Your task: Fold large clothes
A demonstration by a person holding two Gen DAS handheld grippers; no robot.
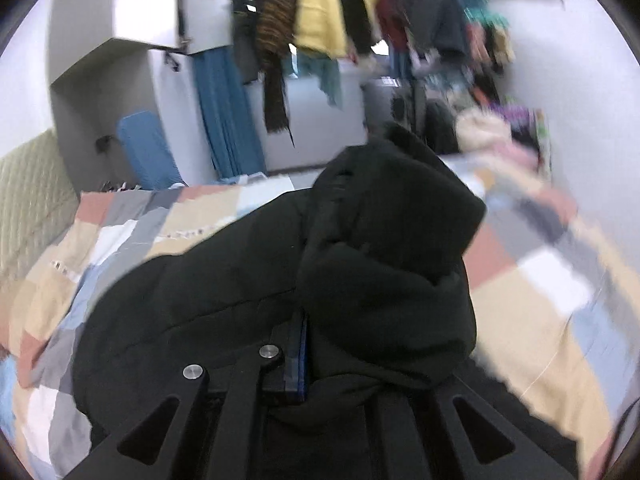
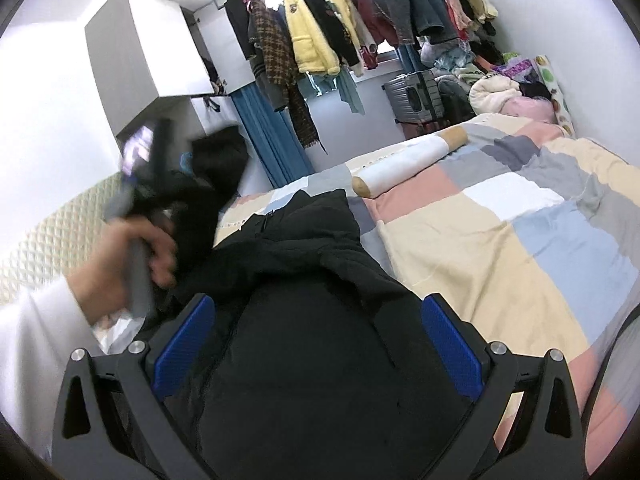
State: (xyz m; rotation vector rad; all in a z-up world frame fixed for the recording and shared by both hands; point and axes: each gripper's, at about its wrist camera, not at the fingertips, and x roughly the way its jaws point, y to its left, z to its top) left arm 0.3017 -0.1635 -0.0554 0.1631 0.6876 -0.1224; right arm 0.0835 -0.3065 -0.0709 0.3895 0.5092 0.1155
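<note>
A large black padded coat (image 2: pixel 304 320) lies on the patchwork bedspread (image 2: pixel 500 240) of a bed. My left gripper (image 1: pixel 304 360) is shut on a thick bunch of the black coat (image 1: pixel 360 260) and holds it up off the bed; only its left blue pad (image 1: pixel 298 360) shows, the rest is buried in cloth. In the right wrist view the left gripper (image 2: pixel 160 184) is at the left, blurred, held in a hand with lifted black fabric. My right gripper (image 2: pixel 316 348) is open, its blue pads (image 2: pixel 184 344) wide apart just above the coat's body.
A rolled white and tan bolster (image 2: pixel 408 164) lies on the bed beyond the coat. A rack of hanging clothes (image 2: pixel 340 32), a suitcase (image 2: pixel 412 96) and piled clothes (image 2: pixel 492 88) stand at the far end. A padded wall (image 2: pixel 52 232) runs along the left.
</note>
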